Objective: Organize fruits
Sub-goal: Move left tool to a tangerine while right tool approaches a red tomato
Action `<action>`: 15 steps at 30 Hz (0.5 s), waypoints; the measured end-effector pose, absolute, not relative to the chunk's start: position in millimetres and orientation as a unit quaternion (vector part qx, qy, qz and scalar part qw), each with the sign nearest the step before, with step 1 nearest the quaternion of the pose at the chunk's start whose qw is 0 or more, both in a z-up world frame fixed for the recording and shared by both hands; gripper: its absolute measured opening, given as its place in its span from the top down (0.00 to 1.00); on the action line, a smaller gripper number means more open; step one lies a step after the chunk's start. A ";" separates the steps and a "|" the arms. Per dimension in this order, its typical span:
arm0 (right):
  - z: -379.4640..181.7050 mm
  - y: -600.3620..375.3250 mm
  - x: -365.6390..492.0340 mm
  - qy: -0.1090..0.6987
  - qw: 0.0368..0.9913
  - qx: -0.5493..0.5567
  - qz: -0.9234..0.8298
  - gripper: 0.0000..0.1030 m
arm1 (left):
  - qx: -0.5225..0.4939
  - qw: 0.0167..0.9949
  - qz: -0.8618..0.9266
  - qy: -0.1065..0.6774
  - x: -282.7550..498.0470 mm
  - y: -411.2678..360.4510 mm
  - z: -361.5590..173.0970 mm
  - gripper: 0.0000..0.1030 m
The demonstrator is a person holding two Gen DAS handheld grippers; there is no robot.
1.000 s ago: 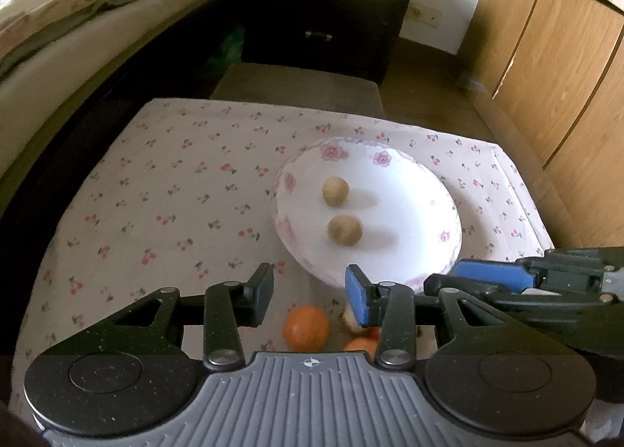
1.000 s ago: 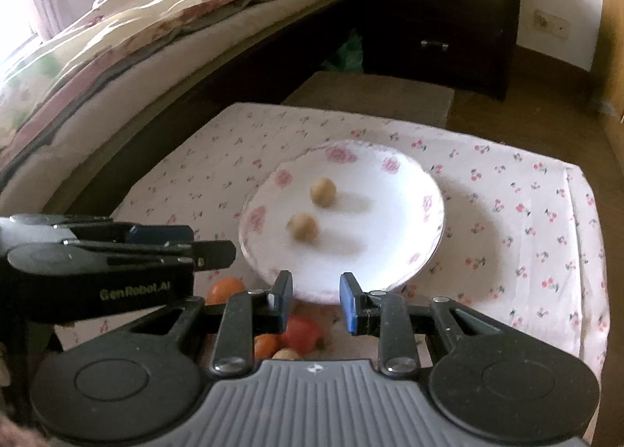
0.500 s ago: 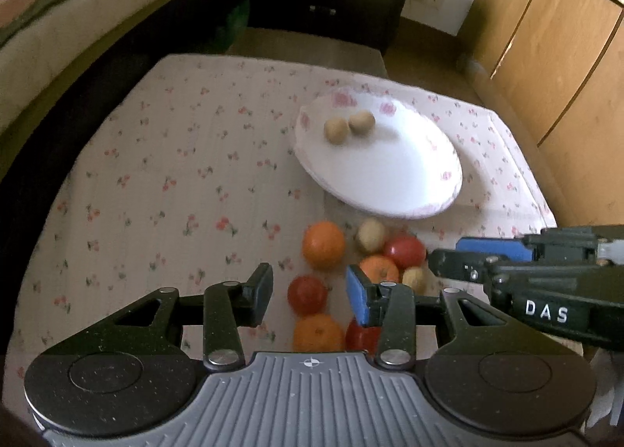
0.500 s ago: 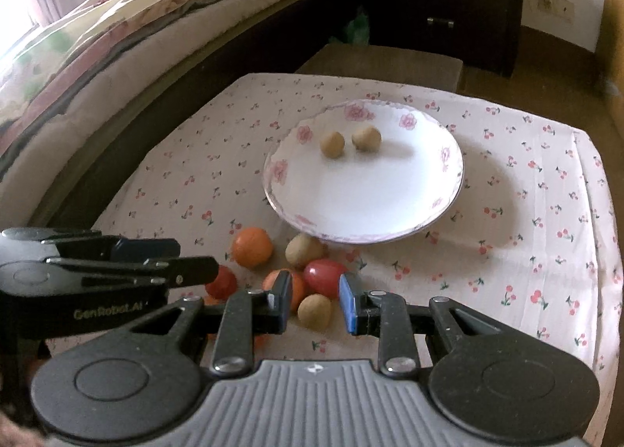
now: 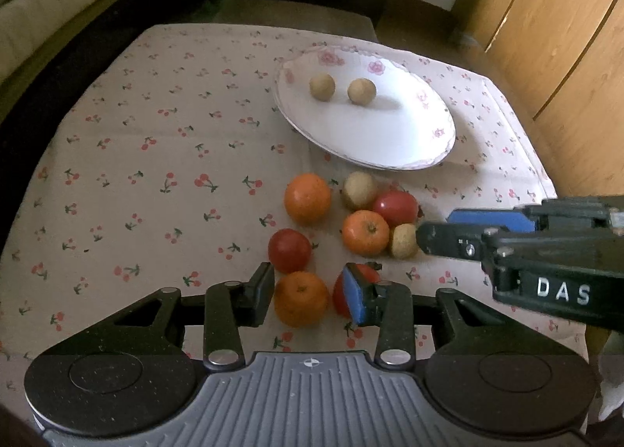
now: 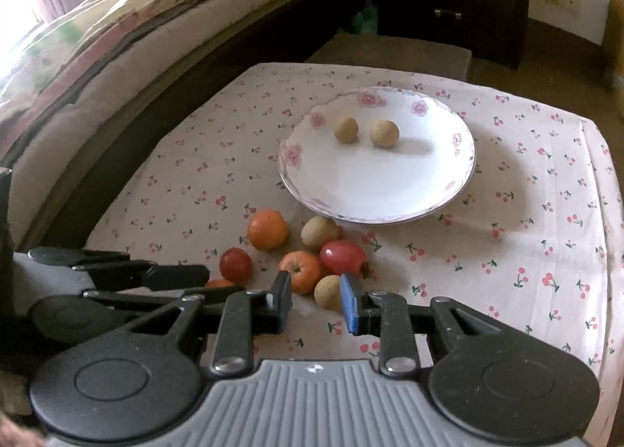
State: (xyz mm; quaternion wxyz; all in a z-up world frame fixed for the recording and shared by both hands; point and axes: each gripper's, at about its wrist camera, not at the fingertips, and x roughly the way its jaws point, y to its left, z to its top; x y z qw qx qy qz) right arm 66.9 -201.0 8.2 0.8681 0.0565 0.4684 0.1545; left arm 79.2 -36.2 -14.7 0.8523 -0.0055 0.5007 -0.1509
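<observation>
Left wrist view — left gripper fingers apart around an orange, just closing; right gripper fingers apart — empty

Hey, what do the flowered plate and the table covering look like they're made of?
The plate looks like glazed ceramic or porcelain, though melamine is possible: glossy white, printed pink roses, thin scalloped rim. The table covering looks like thin woven cotton-type fabric: matte, cherry-printed, with soft creases and a draped edge.

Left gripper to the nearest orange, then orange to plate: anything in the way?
To the orange: nothing. The left gripper has its jaws, just closing, either side of the nearest orange. To the plate: the other loose fruits lie between on the cloth; lift over them.
</observation>
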 end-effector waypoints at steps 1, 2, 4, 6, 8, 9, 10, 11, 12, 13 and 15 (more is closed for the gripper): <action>8.0 -201.0 67.0 0.470 0.867 0.058 0.155 0.72 | -0.006 0.852 -0.150 0.501 79.6 -36.0 -14.9 0.55; 7.7 -201.5 66.8 0.471 0.866 0.059 0.156 0.71 | -0.007 0.852 -0.149 0.501 78.9 -35.9 -15.1 0.56; 7.1 -201.6 66.8 0.472 0.866 0.060 0.157 0.70 | -0.003 0.852 -0.150 0.501 76.9 -36.2 -14.6 0.60; 6.5 -201.1 66.8 0.474 0.865 0.060 0.156 0.69 | -0.003 0.852 -0.147 0.502 76.1 -35.4 -16.0 0.63; 6.2 -199.9 66.6 0.475 0.864 0.060 0.156 0.68 | -0.016 0.848 -0.145 0.509 76.8 -31.1 -18.2 0.63; 6.1 -199.5 66.5 0.475 0.863 0.060 0.158 0.68 | -0.020 0.848 -0.145 0.510 76.8 -29.5 -17.7 0.63; 6.0 -199.1 66.5 0.475 0.863 0.060 0.159 0.68 | -0.022 0.848 -0.145 0.510 76.4 -29.0 -17.2 0.63; 5.6 -198.6 66.4 0.476 0.863 0.060 0.159 0.68 | -0.020 0.848 -0.145 0.510 76.3 -29.8 -17.4 0.63; 5.1 -198.1 66.4 0.476 0.863 0.060 0.159 0.68 | -0.017 0.848 -0.144 0.509 76.5 -31.1 -17.9 0.63; 4.5 -197.6 66.5 0.477 0.862 0.061 0.160 0.68 | -0.016 0.849 -0.144 0.509 77.1 -32.5 -18.7 0.62; 2.9 -197.0 66.9 0.480 0.860 0.062 0.161 0.68 | -0.016 0.848 -0.142 0.510 79.1 -34.5 -20.1 0.61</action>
